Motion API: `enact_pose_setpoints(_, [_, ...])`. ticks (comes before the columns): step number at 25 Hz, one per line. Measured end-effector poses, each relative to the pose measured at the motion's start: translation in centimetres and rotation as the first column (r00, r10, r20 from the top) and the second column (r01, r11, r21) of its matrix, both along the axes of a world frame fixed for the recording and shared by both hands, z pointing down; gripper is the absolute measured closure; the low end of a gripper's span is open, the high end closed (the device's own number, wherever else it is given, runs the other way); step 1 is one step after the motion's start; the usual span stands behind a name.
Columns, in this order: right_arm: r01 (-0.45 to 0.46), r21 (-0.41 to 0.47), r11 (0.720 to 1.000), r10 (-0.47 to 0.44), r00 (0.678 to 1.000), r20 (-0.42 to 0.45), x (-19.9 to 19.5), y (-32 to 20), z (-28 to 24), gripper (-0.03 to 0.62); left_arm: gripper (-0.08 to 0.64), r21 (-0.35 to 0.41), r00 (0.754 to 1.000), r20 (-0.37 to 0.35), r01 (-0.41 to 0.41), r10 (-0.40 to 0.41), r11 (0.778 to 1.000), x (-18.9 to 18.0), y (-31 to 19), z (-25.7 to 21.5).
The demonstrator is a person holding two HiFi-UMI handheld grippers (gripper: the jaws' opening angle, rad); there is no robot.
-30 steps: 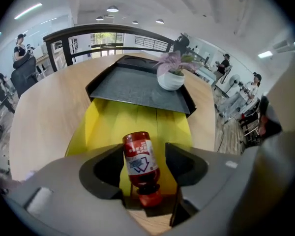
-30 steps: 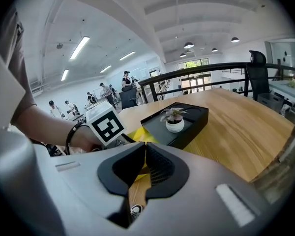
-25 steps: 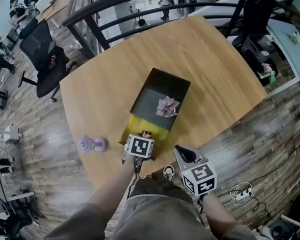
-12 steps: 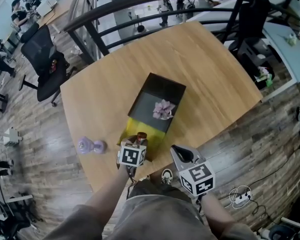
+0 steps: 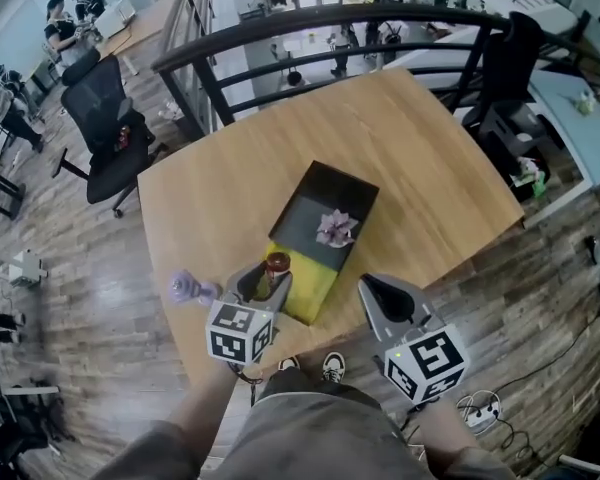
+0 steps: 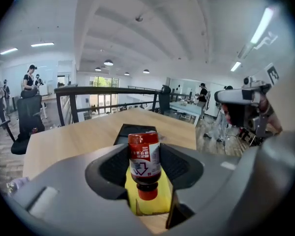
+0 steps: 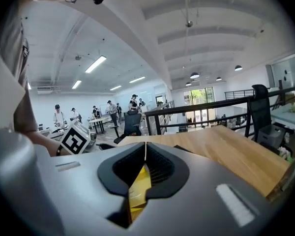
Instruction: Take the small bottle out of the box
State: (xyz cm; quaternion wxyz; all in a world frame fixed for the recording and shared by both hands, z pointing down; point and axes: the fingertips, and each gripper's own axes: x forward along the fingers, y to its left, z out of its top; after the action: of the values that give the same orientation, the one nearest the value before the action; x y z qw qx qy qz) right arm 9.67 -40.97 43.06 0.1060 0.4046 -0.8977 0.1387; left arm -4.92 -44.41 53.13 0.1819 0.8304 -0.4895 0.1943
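A small bottle (image 5: 276, 266) with a red cap, dark contents and a red-and-white label sits between the jaws of my left gripper (image 5: 265, 278), which is shut on it. In the left gripper view the bottle (image 6: 144, 163) is held above the yellow flap (image 6: 150, 200) of the box, pads pressing on both its sides. The black box (image 5: 315, 193) lies open in the middle of the wooden table, with a purple flower ornament (image 5: 336, 228) inside. My right gripper (image 5: 376, 288) hovers at the table's near edge, right of the box, shut and empty, its jaw tips (image 7: 144, 146) meeting.
A purple glass piece (image 5: 186, 288) lies on the round wooden table (image 5: 410, 138) left of my left gripper. A black railing (image 5: 310, 23) runs behind the table. Office chairs and people stand farther off. The person's legs and shoes are below the near edge.
My left gripper has risen and drawn back to the left with the bottle between its jaws, up out of the box's near end. The right gripper has barely moved.
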Motion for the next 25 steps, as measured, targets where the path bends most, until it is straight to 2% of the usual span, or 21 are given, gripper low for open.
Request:
enact_pose_setpoints(8, [-0.015, 0.164, 0.986, 0.008, 0.999, 0.044, 0.6, 1.7, -7.5, 0.575, 0.370, 0.187, 0.995, -0.097, 0.017, 0.002, 0.982, -0.6, 2.1, -9.8])
enact_pose_setpoints(13, [-0.023, 0.217, 0.976, 0.006, 0.997, 0.079, 1.0, 3.2, -10.5, 0.575, 0.370, 0.316, 0.992, -0.126, 0.061, -0.022, 0.947, -1.5, 3.7, -14.8])
enact_pose_setpoints(20, [-0.023, 0.246, 0.969, 0.000, 0.996, 0.093, 1.6, 5.1, -12.2, 0.575, 0.368, 0.463, 0.992, -0.117, 0.099, -0.050, 0.881, -2.0, 6.6, -20.0])
enact_pose_setpoints(25, [-0.004, 0.192, 0.981, -0.027, 0.987, 0.161, 1.7, 6.1, -11.8, 0.577, 0.368, 0.485, 0.990, -0.132, 0.111, -0.052, 0.867, -2.3, 8.7, -21.5])
